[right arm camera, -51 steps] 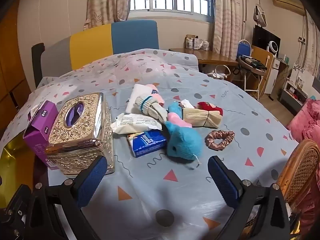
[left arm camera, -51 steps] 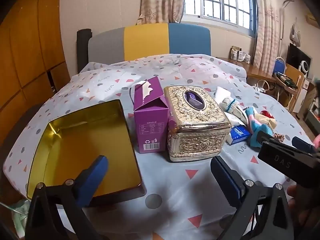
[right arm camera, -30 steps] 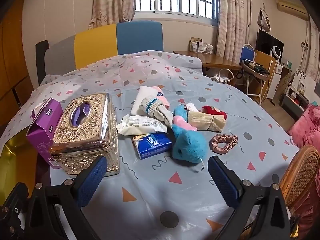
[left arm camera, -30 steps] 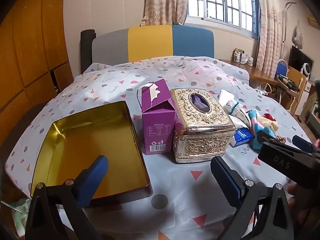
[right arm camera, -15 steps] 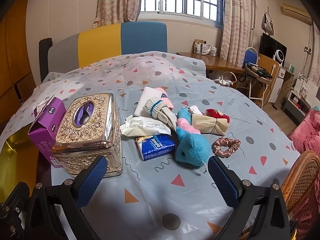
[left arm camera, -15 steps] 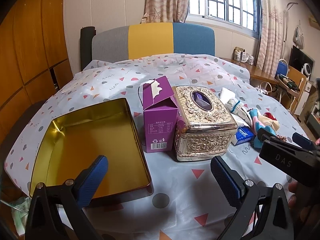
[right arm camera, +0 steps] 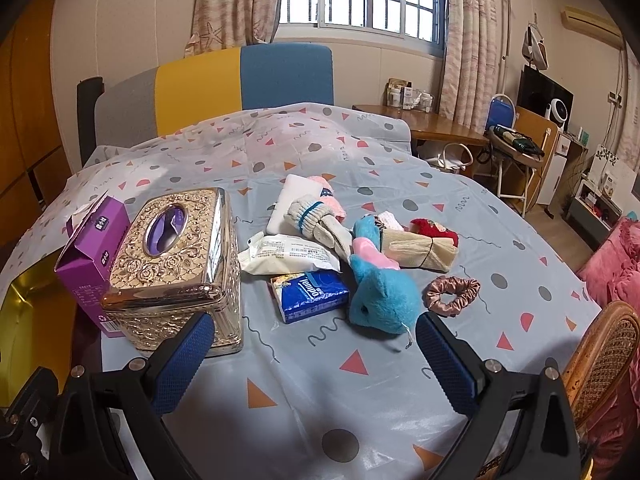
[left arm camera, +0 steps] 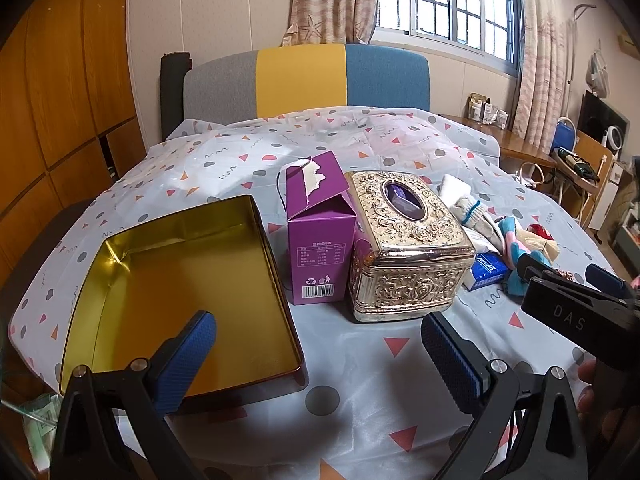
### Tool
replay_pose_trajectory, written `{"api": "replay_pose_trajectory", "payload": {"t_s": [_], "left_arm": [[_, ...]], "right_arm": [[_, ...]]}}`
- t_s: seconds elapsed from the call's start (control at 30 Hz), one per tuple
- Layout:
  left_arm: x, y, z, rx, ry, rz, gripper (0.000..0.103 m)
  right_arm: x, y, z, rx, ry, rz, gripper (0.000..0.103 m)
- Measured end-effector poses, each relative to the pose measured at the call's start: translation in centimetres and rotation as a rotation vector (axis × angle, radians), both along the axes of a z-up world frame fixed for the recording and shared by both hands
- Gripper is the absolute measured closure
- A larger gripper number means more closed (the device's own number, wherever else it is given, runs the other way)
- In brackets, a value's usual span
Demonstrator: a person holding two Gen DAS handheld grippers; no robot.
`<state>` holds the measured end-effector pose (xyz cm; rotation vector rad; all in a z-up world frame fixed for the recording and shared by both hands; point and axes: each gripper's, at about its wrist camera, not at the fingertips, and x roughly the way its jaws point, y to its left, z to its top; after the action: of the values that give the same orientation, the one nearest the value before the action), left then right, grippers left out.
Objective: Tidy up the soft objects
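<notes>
a: what are your jaws doing?

b: my left gripper (left arm camera: 318, 354) is spread wide and holds nothing, low in the frame, over the tablecloth (left arm camera: 360, 400) beside the gold tin (left arm camera: 120, 256). my right gripper (right arm camera: 310, 354) is wide apart and bare too.

a: and the soft things?

b: centre of the right view: a blue plush toy (right arm camera: 384, 294) just beside the tissue pack (right arm camera: 310, 290), a pink scrunchie (right arm camera: 452, 292) to its right, rolled socks (right arm camera: 320, 216) above.
</notes>
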<state>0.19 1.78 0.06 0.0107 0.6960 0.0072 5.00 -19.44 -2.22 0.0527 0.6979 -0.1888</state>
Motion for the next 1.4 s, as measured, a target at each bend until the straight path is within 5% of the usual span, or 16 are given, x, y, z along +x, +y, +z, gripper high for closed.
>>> {"api": "replay_pose_trajectory", "payload": {"t_s": [1.07,1.4], "left_arm": [[-0.2,-0.9,-0.1,0.016,0.007,-0.024,0.000],[0.4,-3.6,0.0,-0.051,0.062,-0.278,0.000]], "right_arm": [[-0.2,-1.8,0.1,0.019,-0.015,-0.037,0.000],[0.2,-6.8,1.2,0.087,-0.014,-0.080,0.000]]}}
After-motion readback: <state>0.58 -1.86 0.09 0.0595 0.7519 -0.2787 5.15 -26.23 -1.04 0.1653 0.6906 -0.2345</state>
